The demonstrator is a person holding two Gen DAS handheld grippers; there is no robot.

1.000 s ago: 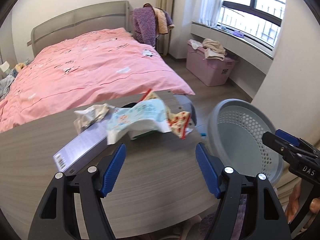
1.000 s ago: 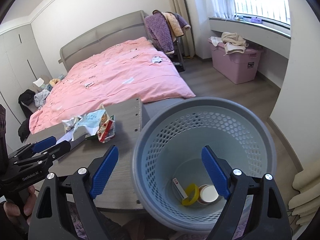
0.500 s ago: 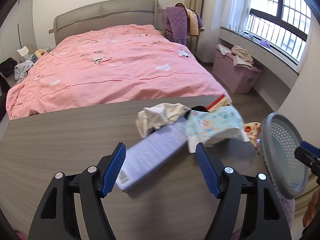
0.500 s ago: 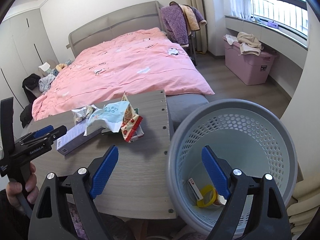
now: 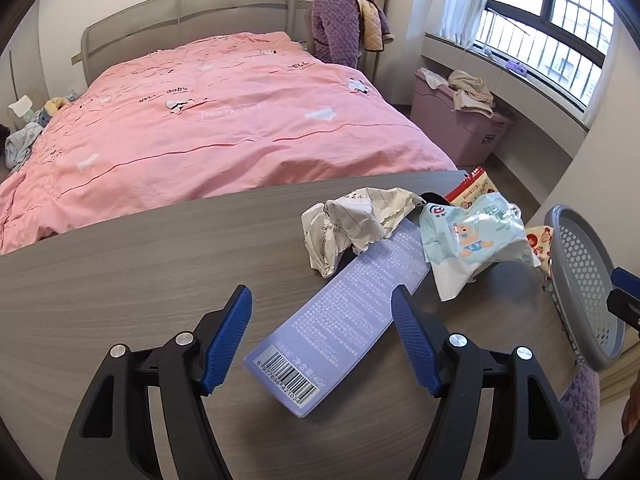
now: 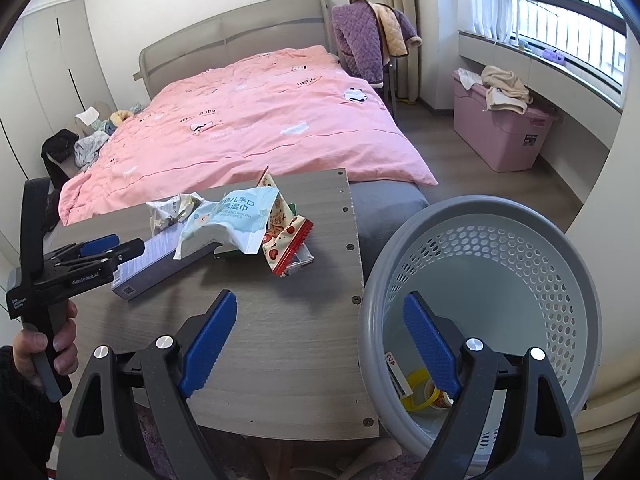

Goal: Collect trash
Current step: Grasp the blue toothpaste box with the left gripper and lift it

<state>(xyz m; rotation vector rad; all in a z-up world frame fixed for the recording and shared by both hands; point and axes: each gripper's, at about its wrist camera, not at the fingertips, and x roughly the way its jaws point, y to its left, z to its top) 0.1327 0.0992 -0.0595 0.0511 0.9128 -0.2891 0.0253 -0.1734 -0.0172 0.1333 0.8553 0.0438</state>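
A pile of trash lies on the grey wooden table (image 5: 120, 280): a long lavender box (image 5: 340, 320), crumpled white paper (image 5: 352, 224), a light-blue wet-wipes pack (image 5: 472, 236) and a red snack wrapper (image 6: 286, 244). My left gripper (image 5: 322, 340) is open, its jaws on either side of the box's near end; it also shows in the right wrist view (image 6: 104, 252). My right gripper (image 6: 320, 340) is open and empty above the table's right edge. The grey mesh bin (image 6: 520, 264) stands beside the table, with a few small items at its bottom.
A bed with a pink duvet (image 5: 220, 112) lies behind the table. A pink storage box (image 6: 504, 136) with clothes sits under the window. A chair with purple clothing (image 6: 364, 40) stands by the bed. Clothes lie on the floor (image 6: 80, 144) at left.
My left gripper swung left and closed in on the lavender box, which now lies between its jaws. My right gripper moved left, from over the bin to the table's edge.
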